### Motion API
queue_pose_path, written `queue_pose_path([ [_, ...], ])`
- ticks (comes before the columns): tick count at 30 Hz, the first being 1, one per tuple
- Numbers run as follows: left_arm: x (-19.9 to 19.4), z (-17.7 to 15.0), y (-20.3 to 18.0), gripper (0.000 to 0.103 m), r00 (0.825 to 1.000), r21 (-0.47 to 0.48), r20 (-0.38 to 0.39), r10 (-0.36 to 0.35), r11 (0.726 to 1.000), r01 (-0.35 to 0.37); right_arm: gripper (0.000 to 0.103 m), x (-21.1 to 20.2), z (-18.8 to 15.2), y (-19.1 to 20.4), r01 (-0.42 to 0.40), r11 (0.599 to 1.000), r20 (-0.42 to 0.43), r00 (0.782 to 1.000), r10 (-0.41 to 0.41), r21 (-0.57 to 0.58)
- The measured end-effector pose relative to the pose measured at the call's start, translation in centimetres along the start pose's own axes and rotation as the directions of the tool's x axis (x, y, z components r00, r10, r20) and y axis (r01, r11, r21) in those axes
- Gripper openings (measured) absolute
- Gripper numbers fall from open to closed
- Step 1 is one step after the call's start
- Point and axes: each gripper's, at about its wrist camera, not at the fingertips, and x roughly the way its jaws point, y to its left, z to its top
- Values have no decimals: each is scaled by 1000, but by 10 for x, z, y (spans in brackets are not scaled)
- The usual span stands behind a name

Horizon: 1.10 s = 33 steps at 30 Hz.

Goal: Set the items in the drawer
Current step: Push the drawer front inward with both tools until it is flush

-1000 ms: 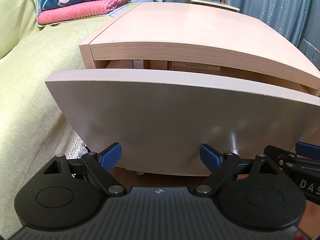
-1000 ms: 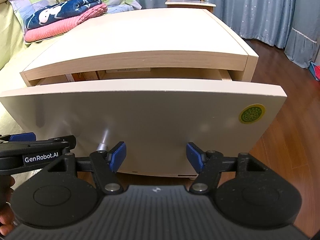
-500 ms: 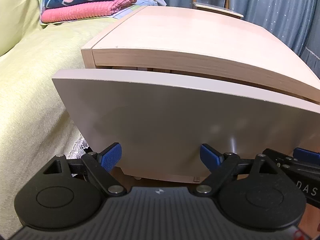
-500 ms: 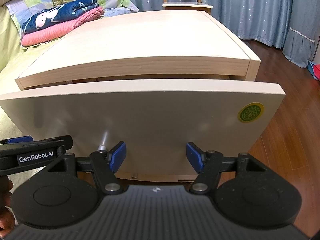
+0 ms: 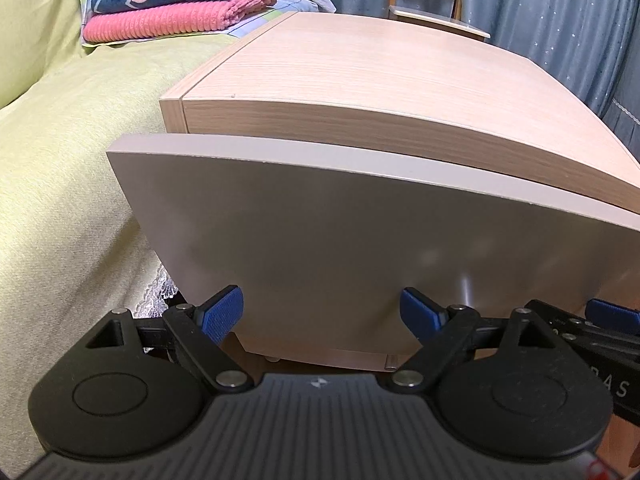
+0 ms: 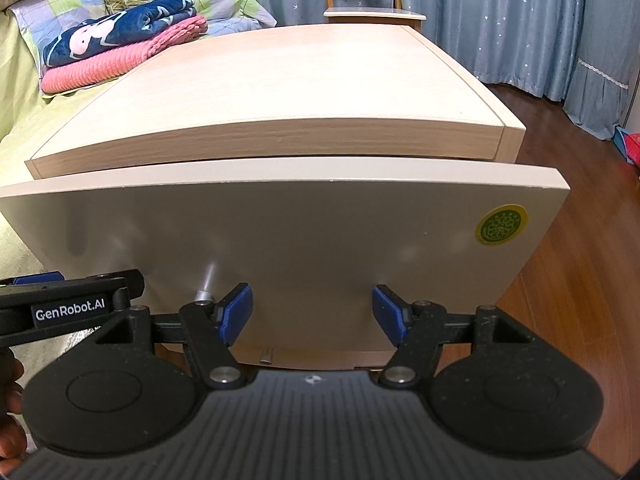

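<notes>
White lettering reading "GenRobot.AI" marks the black body of the left gripper [image 6: 72, 312], seen from the right wrist view; partial letters "AS" show on the right gripper [image 5: 600, 364] in the left wrist view. A round yellow-green sticker [image 6: 501, 224], its print too small to read, sits near the upper right corner of the drawer front [image 6: 280, 236]. The drawer is almost fully pushed in beneath the light wood-grain cabinet top [image 6: 288, 88]. Both grippers face the smooth grey, curved front, jaws spread wide and empty, blue ribbed pads [image 6: 236, 312] close to the panel. A small metal knob [image 6: 203, 295] sits beside them. Wood floor [image 6: 580, 280] lies free to the right; a yellow-green bedcover [image 5: 68, 200] borders the left.
</notes>
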Motion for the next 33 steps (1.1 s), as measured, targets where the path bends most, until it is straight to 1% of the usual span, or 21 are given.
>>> queue_pose_path([
  [14,2,-1,-1,88,1000,-7,2,2,1000,-2,64,5,4,1,4,1000,6,1000,-4,-2],
  [33,8,7,1,88,1000,-23,-4,-4,1000,4,66,11,8,1,8,1000,10,1000,-8,-4],
])
